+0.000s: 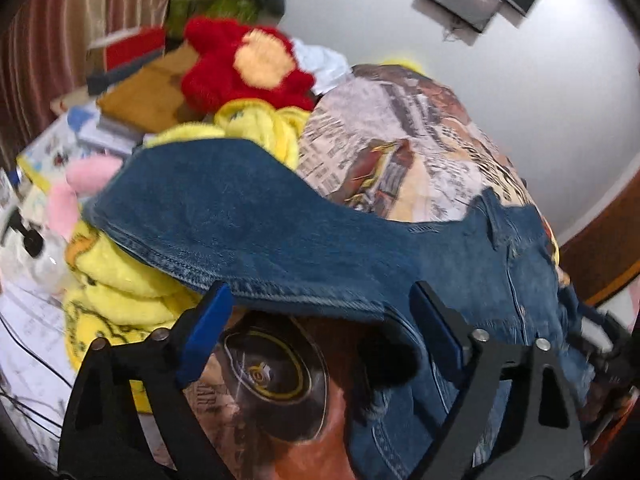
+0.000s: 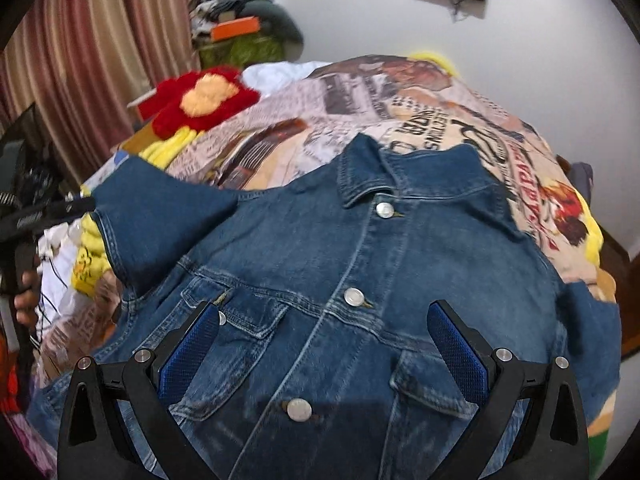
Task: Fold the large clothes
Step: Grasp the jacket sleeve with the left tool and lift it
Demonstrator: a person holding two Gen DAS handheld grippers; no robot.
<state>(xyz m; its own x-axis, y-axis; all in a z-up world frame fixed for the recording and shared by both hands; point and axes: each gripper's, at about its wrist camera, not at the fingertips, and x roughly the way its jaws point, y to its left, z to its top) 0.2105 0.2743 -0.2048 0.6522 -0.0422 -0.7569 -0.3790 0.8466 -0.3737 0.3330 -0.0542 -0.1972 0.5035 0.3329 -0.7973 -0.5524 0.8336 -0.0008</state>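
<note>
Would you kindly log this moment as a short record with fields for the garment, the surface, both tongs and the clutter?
garment: denim jacket, front up, buttoned, collar toward the wall
sleeve: one sleeve stretched out sideways over the yellow blanket
surface: newspaper-print bedspread
left tongs: open, at the sleeve's edge, nothing gripped
right tongs: open over the jacket's chest, nothing gripped
clutter: red flower cushion beside the bedspread
</note>
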